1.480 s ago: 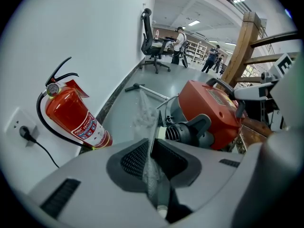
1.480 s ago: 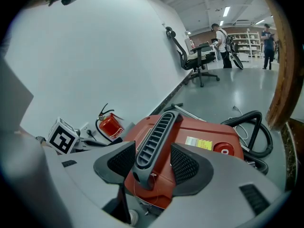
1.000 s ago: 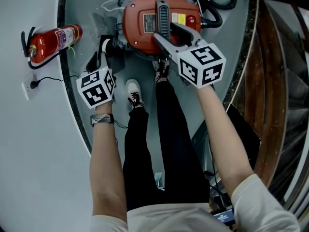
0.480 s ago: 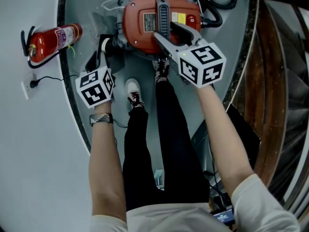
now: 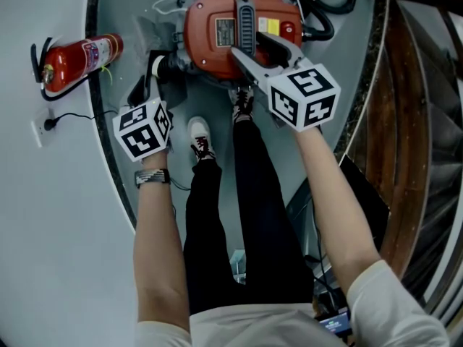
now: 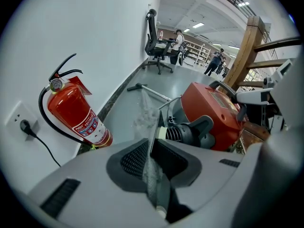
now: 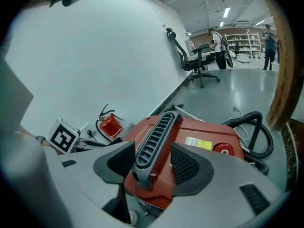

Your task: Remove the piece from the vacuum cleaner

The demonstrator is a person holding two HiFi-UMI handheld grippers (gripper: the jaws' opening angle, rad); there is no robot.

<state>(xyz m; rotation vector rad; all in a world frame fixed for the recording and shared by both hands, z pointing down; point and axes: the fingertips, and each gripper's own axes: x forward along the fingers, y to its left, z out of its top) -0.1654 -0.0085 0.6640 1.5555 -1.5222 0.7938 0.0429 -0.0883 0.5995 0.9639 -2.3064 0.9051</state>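
Observation:
The red vacuum cleaner (image 5: pixel 213 31) stands on the floor in front of the person's feet. Its grey ribbed handle (image 5: pixel 244 20) runs across the top. My right gripper (image 5: pixel 246 45) straddles the near end of that handle (image 7: pixel 154 141), open, with a gap at each pad. My left gripper (image 5: pixel 153 74) is at the vacuum's left side, by the black ribbed hose connector (image 6: pixel 187 132). It is shut on a thin flat grey piece (image 6: pixel 151 141) that stands upright between the pads, with a wisp of clear film along it. The piece's far end is hidden.
A red fire extinguisher (image 5: pixel 76 60) hangs by the wall at left, near a socket with a cord (image 5: pixel 47 127). A black hose (image 5: pixel 325 13) coils behind the vacuum. Wooden stairs (image 5: pixel 412 157) rise on the right. The person's shoes (image 5: pixel 199 136) stand just before the vacuum.

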